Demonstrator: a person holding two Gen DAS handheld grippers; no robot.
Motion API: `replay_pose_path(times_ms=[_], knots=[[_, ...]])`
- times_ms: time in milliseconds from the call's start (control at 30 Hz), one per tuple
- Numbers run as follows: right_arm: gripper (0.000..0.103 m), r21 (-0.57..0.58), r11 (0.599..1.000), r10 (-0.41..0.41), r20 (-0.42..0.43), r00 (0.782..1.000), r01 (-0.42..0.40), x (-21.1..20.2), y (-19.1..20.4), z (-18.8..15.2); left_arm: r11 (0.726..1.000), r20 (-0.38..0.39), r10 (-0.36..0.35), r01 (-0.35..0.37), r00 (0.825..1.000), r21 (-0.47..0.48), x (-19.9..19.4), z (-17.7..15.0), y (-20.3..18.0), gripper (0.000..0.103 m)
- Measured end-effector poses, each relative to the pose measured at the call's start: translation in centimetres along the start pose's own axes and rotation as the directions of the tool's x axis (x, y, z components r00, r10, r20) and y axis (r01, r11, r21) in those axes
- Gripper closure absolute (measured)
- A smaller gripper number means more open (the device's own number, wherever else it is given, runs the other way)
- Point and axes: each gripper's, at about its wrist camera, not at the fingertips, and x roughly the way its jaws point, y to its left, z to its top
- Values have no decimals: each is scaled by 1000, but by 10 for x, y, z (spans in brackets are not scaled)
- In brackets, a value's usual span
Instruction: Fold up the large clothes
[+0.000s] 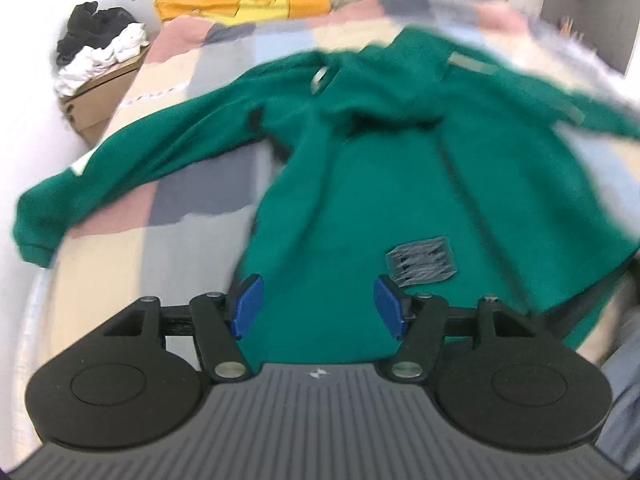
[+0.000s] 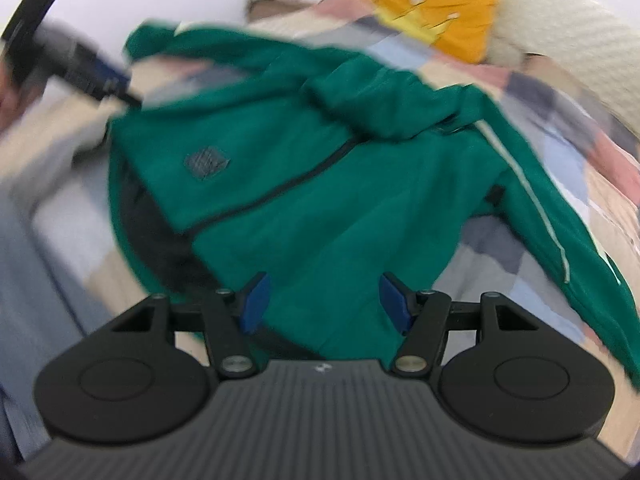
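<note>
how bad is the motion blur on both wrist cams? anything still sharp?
Left wrist: green jacket smeared, worst toward the right edge; the left gripper itself is sharp. Right wrist: heavier blur, jacket and yellow pillow streaked; only the right gripper stays crisp.

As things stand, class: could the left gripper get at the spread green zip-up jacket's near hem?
Probably yes: the left gripper hangs open above the green jacket, with nothing lying between.
</note>
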Motion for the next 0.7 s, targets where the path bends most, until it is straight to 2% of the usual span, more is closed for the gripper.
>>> replay_pose_path(times_ms=[167, 300, 400, 533, 600, 700], knots=[[41, -82, 996, 12, -85, 996, -19, 12, 12, -9, 993, -75, 15, -7, 997, 116, 17, -23, 18, 30], [41, -158, 987, -16, -154, 988, -9, 25, 21, -22, 971, -117, 41, -11, 992, 240, 35, -40, 17, 28], [41, -197, 980, -53, -173, 984, 18, 33, 24, -28, 950, -134, 95, -49, 986, 309, 49, -50, 15, 28], [41, -230, 971, -109, -173, 979, 67, 46, 25, -32, 903, -108, 177, -118, 978, 413, 64, -63, 11, 27], [41, -258, 961, -151, -172, 973, 103, 55, 27, -34, 884, -72, 214, -162, 974, 439, 69, -67, 8, 27], [43, -285, 944, -216, -153, 964, 166, 63, 27, -36, 840, 4, 282, -248, 960, 483, 72, -70, 2, 27]])
